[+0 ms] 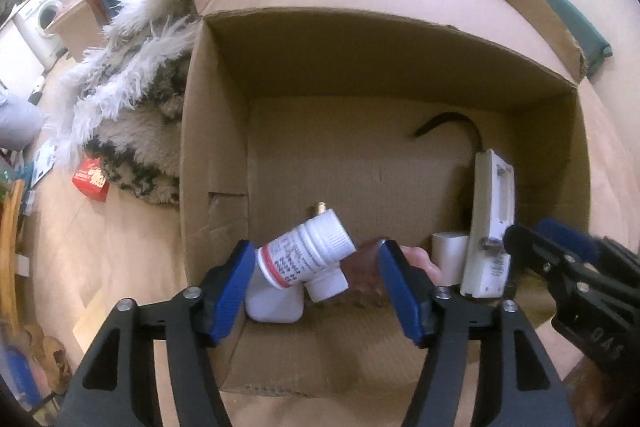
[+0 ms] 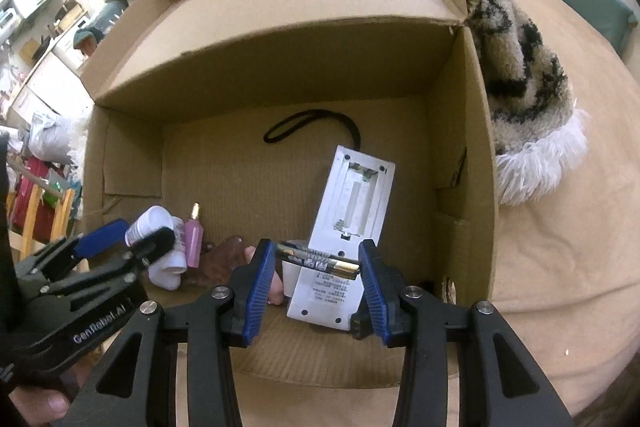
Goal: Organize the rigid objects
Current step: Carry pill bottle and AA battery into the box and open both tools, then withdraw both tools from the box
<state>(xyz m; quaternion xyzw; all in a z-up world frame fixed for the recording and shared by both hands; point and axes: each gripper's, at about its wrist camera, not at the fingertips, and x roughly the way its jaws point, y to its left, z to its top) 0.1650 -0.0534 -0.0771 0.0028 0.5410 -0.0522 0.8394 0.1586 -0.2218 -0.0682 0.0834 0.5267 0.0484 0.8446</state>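
With both grippers' jaws apart, the left gripper (image 1: 316,291) may drop the pill bottle (image 1: 306,251), and the right gripper (image 2: 316,277) the battery (image 2: 320,261), askew into the cardboard box (image 2: 256,75).

Both wrist views look steeply down, close, into one cardboard box (image 1: 400,75).

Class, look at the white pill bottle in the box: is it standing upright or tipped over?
Tipped. The pill bottle leans slantwise, cap up and to the right, propped on other white containers inside the box.
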